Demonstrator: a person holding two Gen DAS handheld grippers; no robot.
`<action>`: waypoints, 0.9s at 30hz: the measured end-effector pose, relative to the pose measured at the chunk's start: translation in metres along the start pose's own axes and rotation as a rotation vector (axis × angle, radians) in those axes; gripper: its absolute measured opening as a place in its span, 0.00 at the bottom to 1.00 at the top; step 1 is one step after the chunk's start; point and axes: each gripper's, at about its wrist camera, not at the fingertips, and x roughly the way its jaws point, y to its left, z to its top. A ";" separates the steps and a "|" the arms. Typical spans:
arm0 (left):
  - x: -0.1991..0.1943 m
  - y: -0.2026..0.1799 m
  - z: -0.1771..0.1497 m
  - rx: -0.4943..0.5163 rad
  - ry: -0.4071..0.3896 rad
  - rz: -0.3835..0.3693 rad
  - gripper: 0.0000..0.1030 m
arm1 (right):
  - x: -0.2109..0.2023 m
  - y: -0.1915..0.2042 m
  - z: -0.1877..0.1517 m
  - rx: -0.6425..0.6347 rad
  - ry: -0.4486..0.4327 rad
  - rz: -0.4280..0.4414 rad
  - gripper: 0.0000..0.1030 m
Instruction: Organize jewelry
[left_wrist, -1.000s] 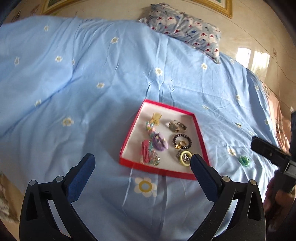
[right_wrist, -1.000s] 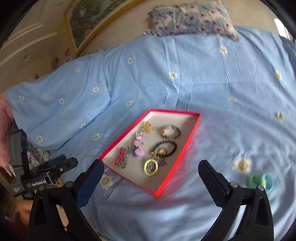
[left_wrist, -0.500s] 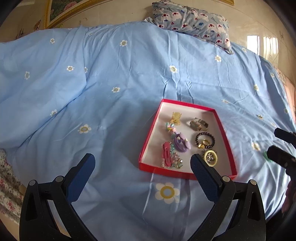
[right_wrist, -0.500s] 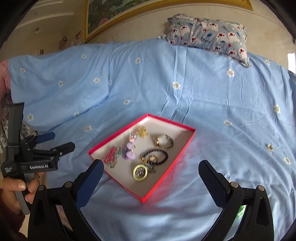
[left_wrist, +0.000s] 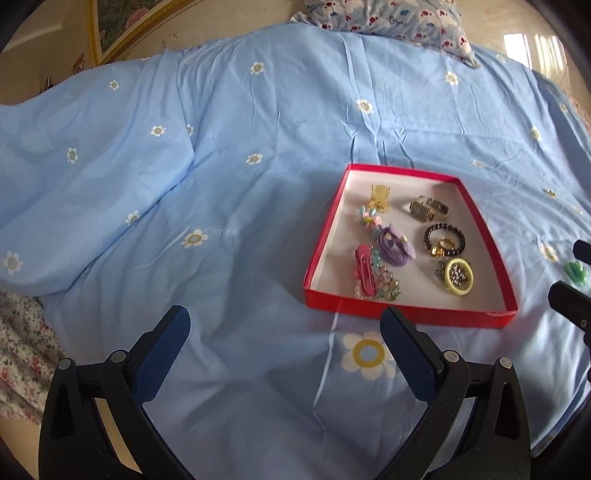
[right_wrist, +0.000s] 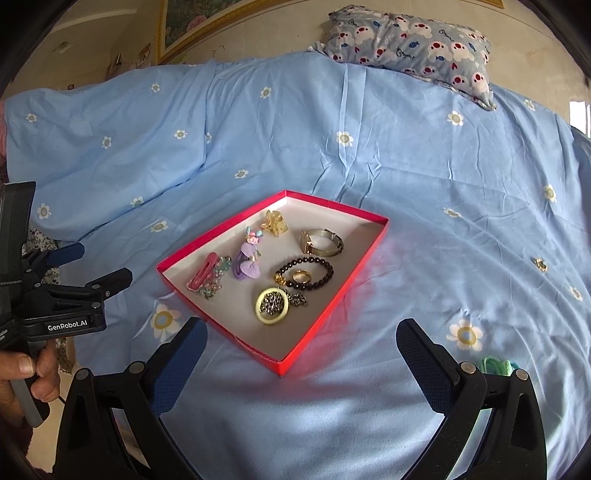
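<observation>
A red tray (left_wrist: 406, 316) with a white floor lies on the blue bedspread. It holds a gold clip (left_wrist: 380, 197), a metal watch (left_wrist: 428, 208), a black bead bracelet (left_wrist: 443, 240), a yellow round brooch (left_wrist: 458, 276), a purple hair tie (left_wrist: 393, 247) and a pink hair clip (left_wrist: 365, 271). My left gripper (left_wrist: 286, 321) stands open and empty, near and left of the tray. My right gripper (right_wrist: 301, 332) is open and empty over the near corner of the tray (right_wrist: 332, 306). A green piece (right_wrist: 496, 365) lies on the bedspread outside the tray, partly hidden behind my right finger.
A small gold piece (right_wrist: 541, 264) lies on the bedspread right of the tray. A patterned pillow (right_wrist: 413, 37) sits at the head of the bed. A hand (right_wrist: 22, 380) holds the left gripper (right_wrist: 101, 262) at the bed's left edge. A framed picture hangs behind.
Both views have swung: the tray has slid right in the left view, and the green piece has dropped to the bottom right of the right view. Both grippers stayed open.
</observation>
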 end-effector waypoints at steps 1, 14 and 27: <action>0.001 -0.002 -0.001 0.007 0.008 0.004 1.00 | 0.000 0.000 0.000 0.001 0.004 -0.004 1.00; -0.015 -0.008 0.005 0.028 0.008 -0.008 1.00 | -0.007 0.001 0.004 0.022 0.000 -0.008 1.00; -0.017 -0.011 0.007 0.028 0.010 -0.023 1.00 | -0.005 0.002 0.004 0.025 0.010 -0.003 1.00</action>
